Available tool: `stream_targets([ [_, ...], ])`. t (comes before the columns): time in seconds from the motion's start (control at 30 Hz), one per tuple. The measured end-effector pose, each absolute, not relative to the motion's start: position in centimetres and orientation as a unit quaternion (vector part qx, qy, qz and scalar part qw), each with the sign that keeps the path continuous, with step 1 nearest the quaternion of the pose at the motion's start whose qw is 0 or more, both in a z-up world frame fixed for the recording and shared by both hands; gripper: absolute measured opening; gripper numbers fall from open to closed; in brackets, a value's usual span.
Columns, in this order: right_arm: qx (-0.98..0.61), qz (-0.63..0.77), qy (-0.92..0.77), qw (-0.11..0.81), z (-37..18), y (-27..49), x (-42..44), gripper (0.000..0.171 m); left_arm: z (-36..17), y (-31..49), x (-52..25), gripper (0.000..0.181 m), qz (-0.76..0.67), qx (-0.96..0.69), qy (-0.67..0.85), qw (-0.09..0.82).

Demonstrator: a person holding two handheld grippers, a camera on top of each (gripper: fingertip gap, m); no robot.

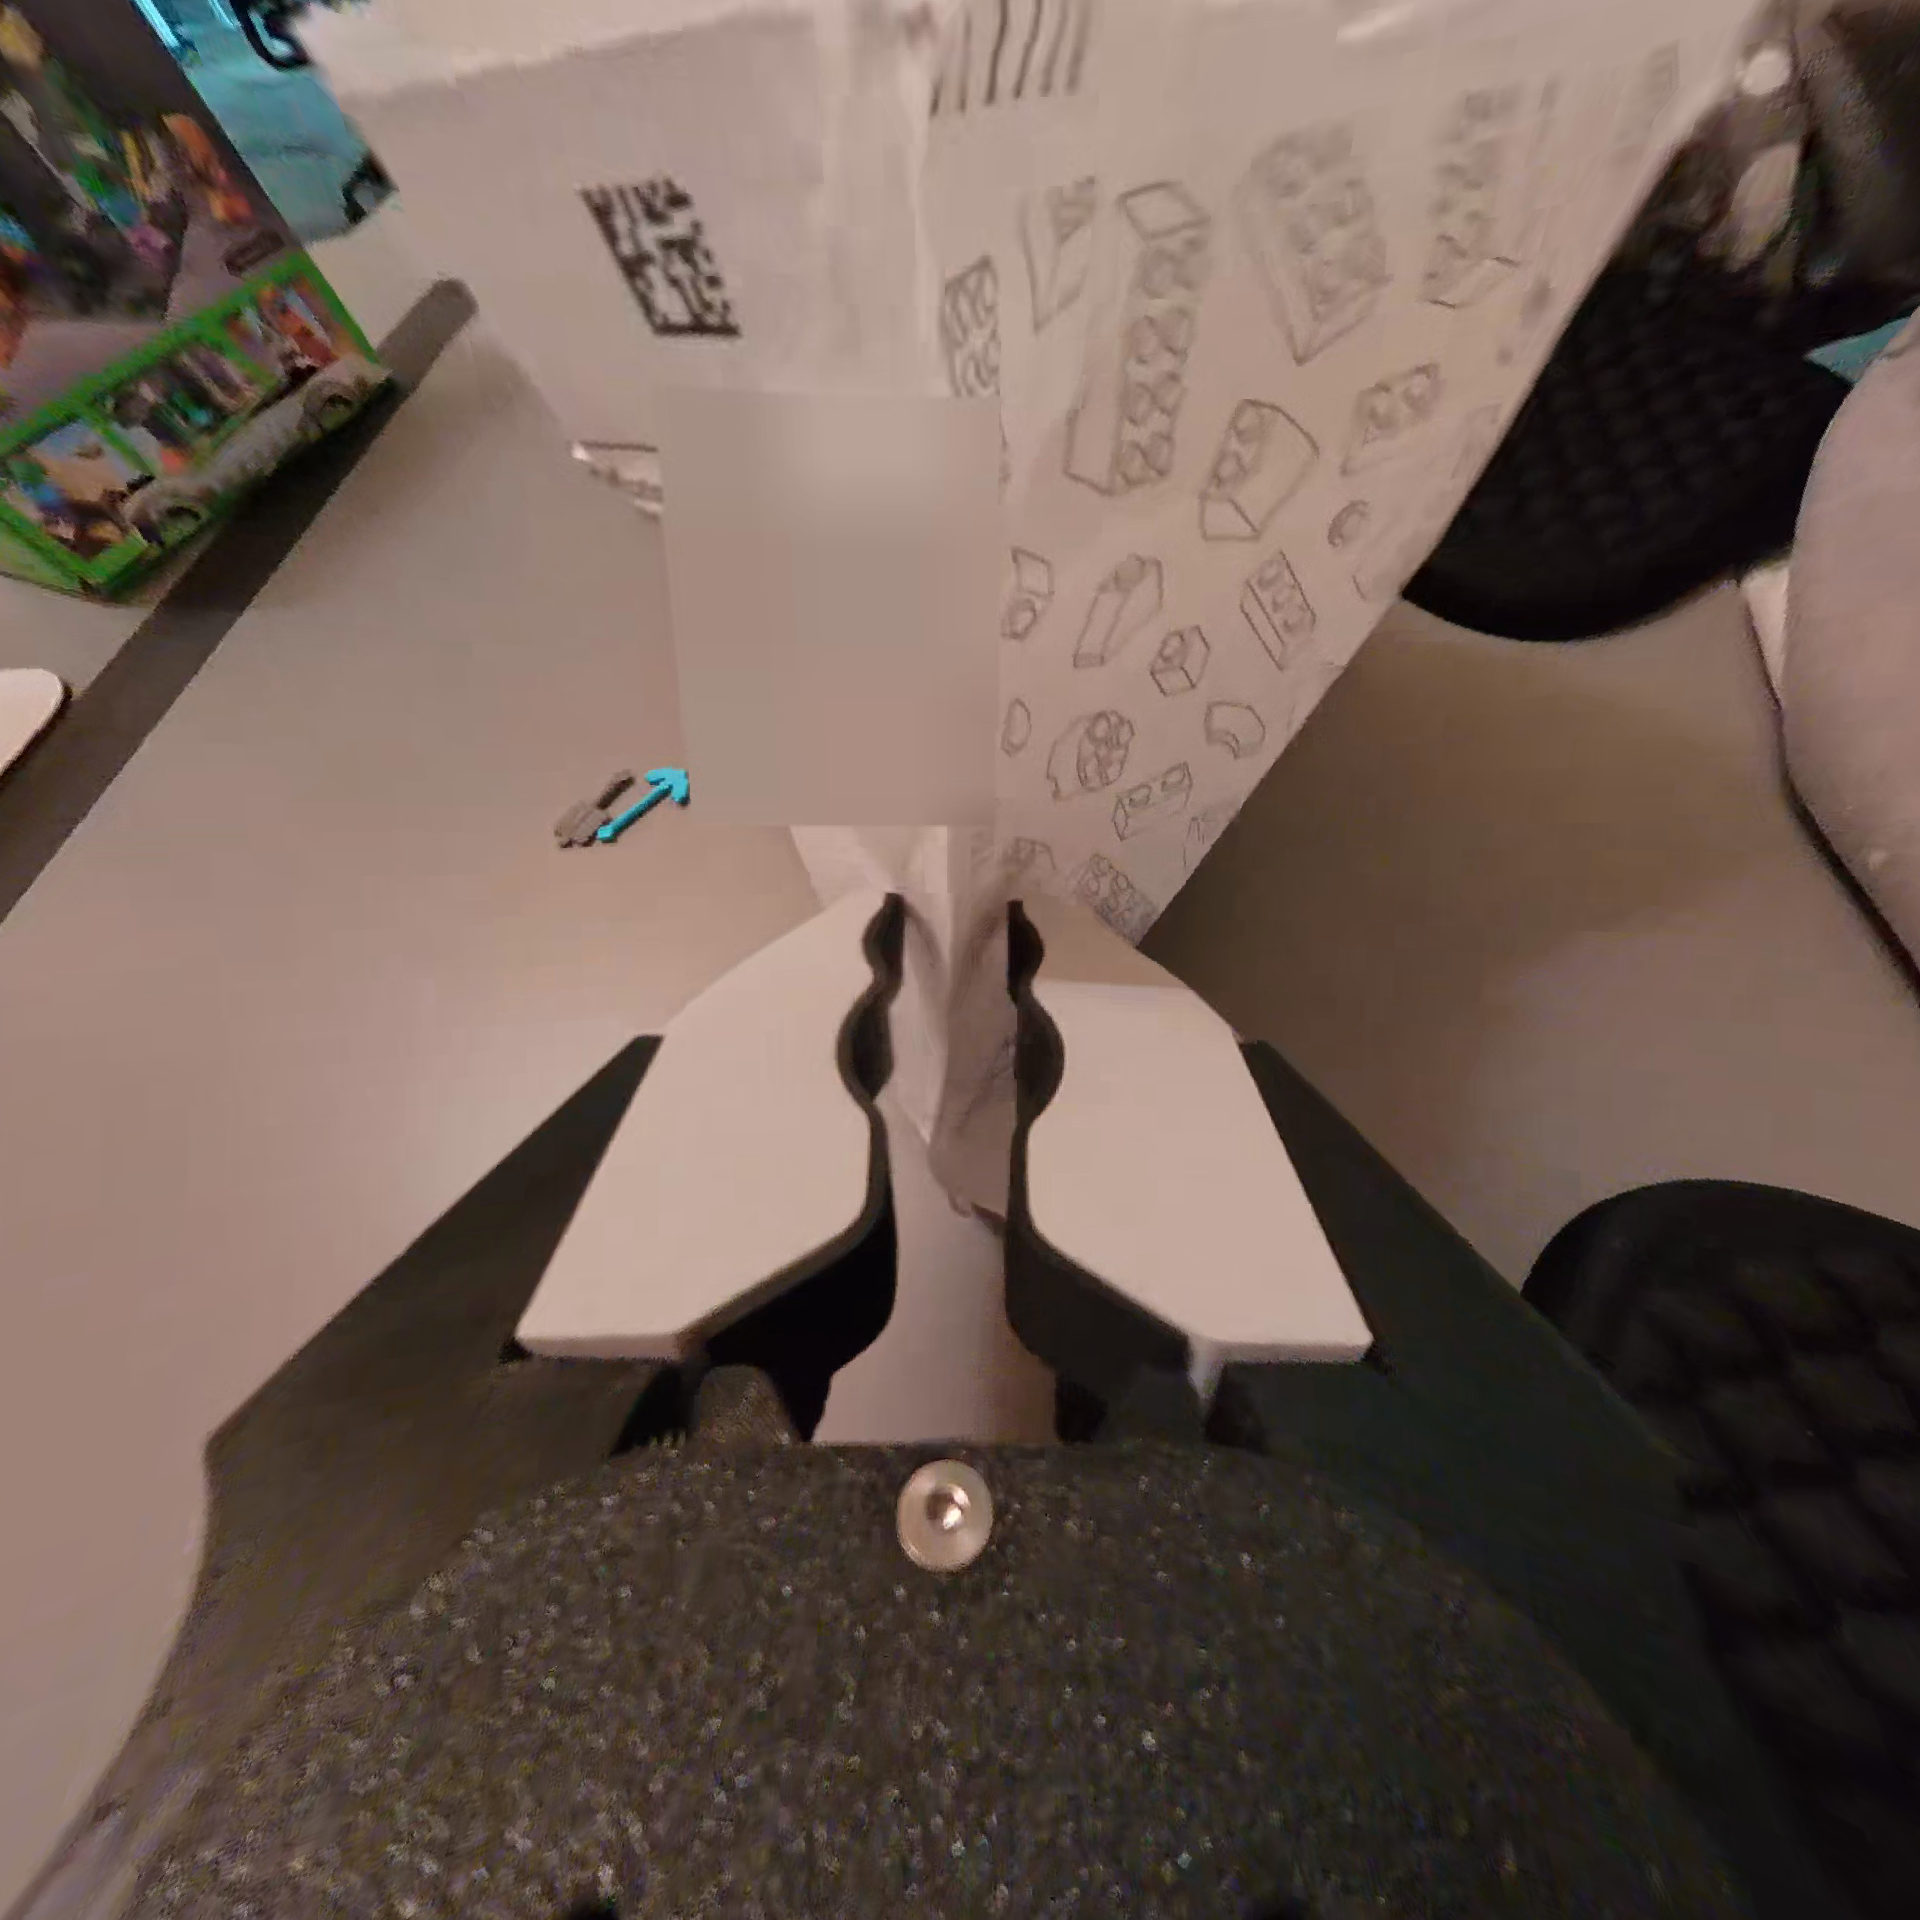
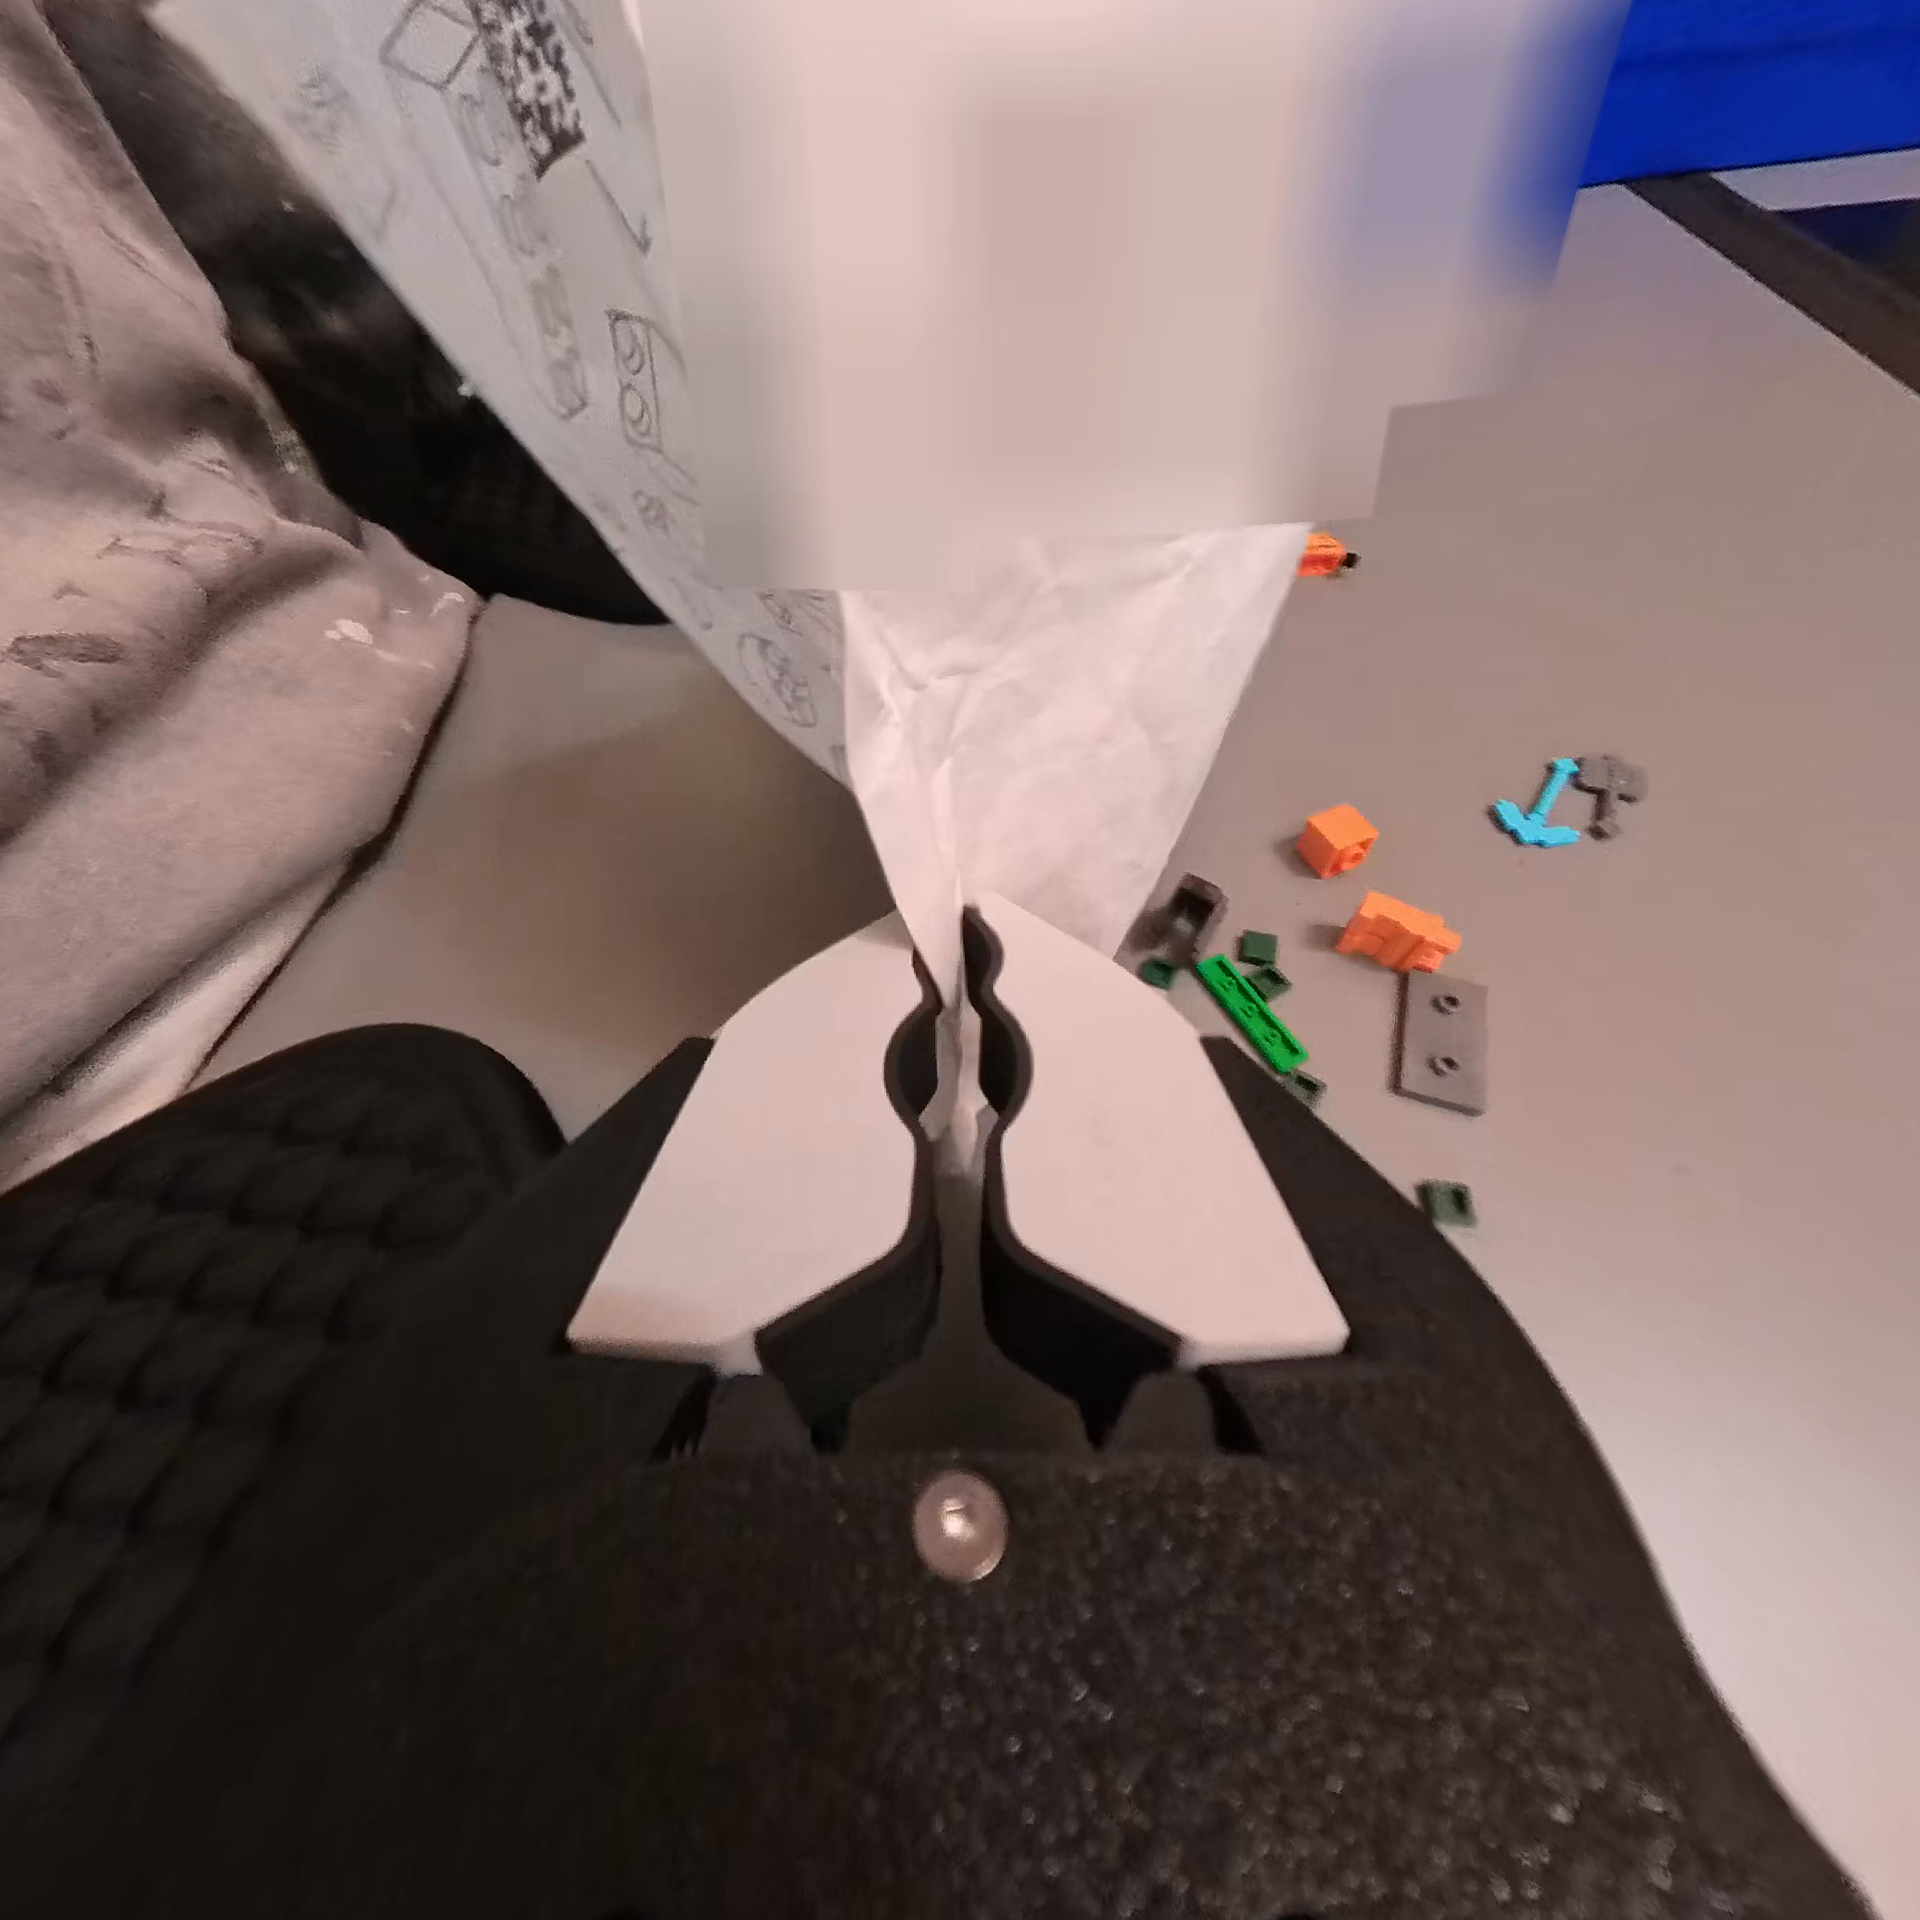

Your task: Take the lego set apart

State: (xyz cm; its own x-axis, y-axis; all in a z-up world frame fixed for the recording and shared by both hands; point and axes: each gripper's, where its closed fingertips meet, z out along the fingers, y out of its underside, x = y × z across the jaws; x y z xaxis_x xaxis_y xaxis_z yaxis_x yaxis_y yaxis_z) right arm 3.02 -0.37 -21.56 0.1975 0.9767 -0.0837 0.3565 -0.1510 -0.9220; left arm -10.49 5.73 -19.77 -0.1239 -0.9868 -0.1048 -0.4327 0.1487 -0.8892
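A white paper bag printed with brick outlines hangs above the grey table. My left gripper is shut on one bottom corner of it. My right gripper is shut on another crumpled white corner of the bag. Loose lego pieces lie on the table to the right in the right wrist view: orange bricks, a bright green plate, a grey plate, small dark green tiles, a black piece. A cyan pickaxe lies there and also shows in the left wrist view.
A colourful lego box stands at the far left on the grey table. A black mesh chair and a person's grey garment are near the table edge. A blue object is at the far right. Across from one pair of fingers to the other is roughly 15 centimetres. The grey plate is closer to my right gripper, around 11 centimetres from its tips; the left tips are 20 centimetres off.
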Motion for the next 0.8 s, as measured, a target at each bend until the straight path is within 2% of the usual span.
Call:
stream_targets([
  [0.13,-0.675,0.355,-0.472,0.442,-20.7,0.8,4.4,0.016,-19.9,5.3,-11.1,0.005,-0.371,-0.536,0.634,0.416],
  [0.23,-0.671,0.343,-0.454,0.475,-19.4,1.2,4.8,0.024,-19.8,4.8,-11.4,0.003,-0.378,-0.533,0.622,0.432],
  [0.43,-0.635,0.362,-0.439,0.522,-16.5,1.3,3.8,0.031,-19.8,4.2,-11.5,0.003,-0.398,-0.527,0.618,0.427],
  [0.6,-0.623,0.368,-0.423,0.545,-16.0,1.6,3.5,0.025,-19.5,4.0,-11.3,0.006,-0.412,-0.534,0.607,0.421],
  [0.73,-0.625,0.362,-0.425,0.546,-16.2,1.6,3.5,0.023,-17.4,4.1,-11.1,0.021,-0.459,-0.534,0.562,0.434],
  [0.8,-0.626,0.361,-0.421,0.548,-16.2,1.7,3.5,0.022,-16.9,4.0,-11.0,0.022,-0.471,-0.531,0.553,0.437],
])
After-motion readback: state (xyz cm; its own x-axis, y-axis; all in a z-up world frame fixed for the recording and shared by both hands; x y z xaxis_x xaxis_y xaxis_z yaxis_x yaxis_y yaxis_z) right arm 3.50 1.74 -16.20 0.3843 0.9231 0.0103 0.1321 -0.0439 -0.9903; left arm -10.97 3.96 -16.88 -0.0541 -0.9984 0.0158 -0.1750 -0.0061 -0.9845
